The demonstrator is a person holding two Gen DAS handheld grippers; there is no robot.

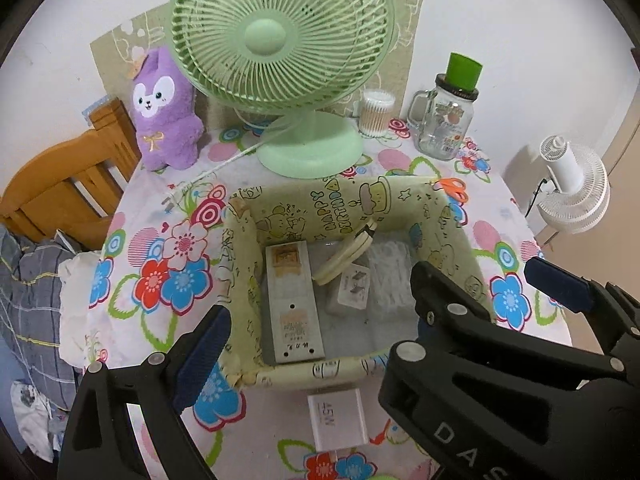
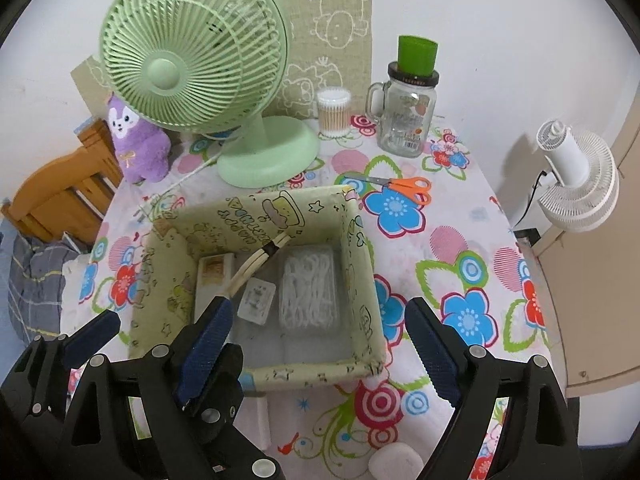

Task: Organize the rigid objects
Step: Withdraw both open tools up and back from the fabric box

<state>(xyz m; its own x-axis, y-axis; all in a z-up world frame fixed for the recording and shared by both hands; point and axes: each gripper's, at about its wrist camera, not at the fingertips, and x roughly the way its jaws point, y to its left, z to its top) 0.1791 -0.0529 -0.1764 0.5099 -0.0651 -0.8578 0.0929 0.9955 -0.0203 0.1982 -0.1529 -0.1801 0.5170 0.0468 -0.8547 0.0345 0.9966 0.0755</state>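
Hovering over a flowered tablecloth (image 2: 452, 248), both grippers stand wide open with nothing between their blue pads. In the left wrist view the left gripper (image 1: 316, 320) sits at the bottom of the frame, just above the near rim of a pale green fabric box (image 1: 348, 200) in the centre. In the right wrist view the right gripper (image 2: 320, 344) spans that box's near right corner.

Inside the box lie a long white power strip (image 1: 294, 304) on the left, a cream headband (image 1: 346, 254) leaning against the far wall, a small clear case (image 1: 354, 288) and a clear box of white floss picks (image 2: 310, 286) on the right.

Outside the box, a white charger (image 1: 338, 420) lies at the bottom centre of the left view, and orange scissors (image 2: 404, 188) rest beyond the box's far right corner. A green fan (image 2: 192, 60) stands at the upper left.
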